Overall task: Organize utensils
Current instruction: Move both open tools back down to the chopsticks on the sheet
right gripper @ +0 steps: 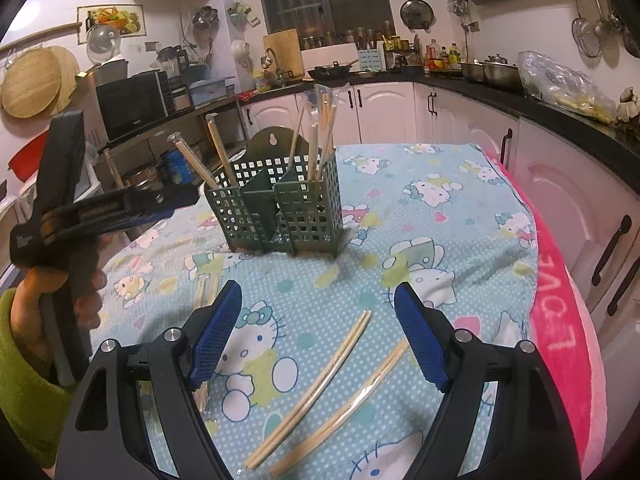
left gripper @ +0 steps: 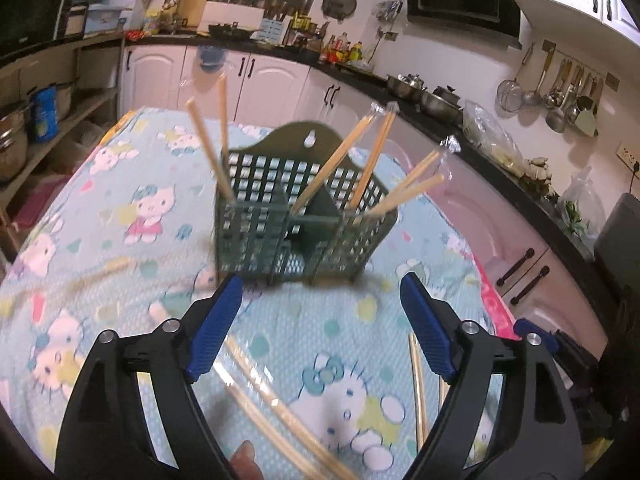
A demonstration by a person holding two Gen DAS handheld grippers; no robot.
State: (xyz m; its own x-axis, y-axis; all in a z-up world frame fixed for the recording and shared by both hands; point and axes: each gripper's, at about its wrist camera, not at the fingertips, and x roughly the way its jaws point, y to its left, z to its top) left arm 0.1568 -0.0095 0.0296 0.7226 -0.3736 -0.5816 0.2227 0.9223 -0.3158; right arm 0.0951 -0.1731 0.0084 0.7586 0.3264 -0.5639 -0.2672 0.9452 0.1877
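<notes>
While both grippers [left gripper: 321, 312] [right gripper: 318, 316] gape empty, wrapped chopsticks [right gripper: 316, 388] lie before the caddy [right gripper: 276, 208].

"LOVE" in white on pink towel [right gripper: 560, 320] at table edge; other markings unreadable.

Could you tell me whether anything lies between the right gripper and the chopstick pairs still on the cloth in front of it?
Nothing visible does. The right gripper is open over bare cloth, and the two wrapped chopstick pairs lie directly ahead between its fingers. The green holder stands farther back, beyond them.
</notes>
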